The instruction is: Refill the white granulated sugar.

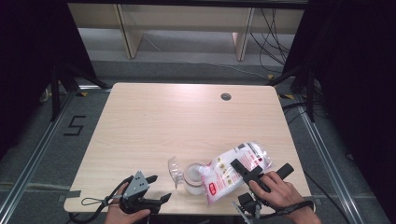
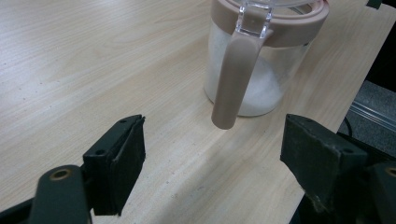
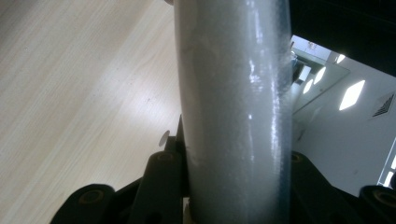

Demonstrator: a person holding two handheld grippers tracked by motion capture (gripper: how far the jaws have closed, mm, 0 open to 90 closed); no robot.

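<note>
A glass jar (image 1: 193, 181) with a pink rim stands near the table's front edge, part filled with white grains; its clear lid (image 1: 175, 169) is flipped open to the left. A plastic bag (image 1: 233, 172) of white grains with red print lies tilted, its lower corner over the jar's mouth. My right gripper (image 1: 243, 170) is shut on the bag (image 3: 233, 93), which stands between its jaws (image 3: 236, 154) and hides the jar. My left gripper (image 1: 159, 187) rests open at the front left. Beyond its wide-apart jaws (image 2: 215, 140) stands the jar (image 2: 261, 70) with its pink latch (image 2: 233, 84) hanging down.
The wooden table (image 1: 187, 116) has a cable hole (image 1: 226, 96) at the back right. Its front edge (image 1: 140, 211) runs just below both hands. Cables and shelf legs stand on the floor beyond the table.
</note>
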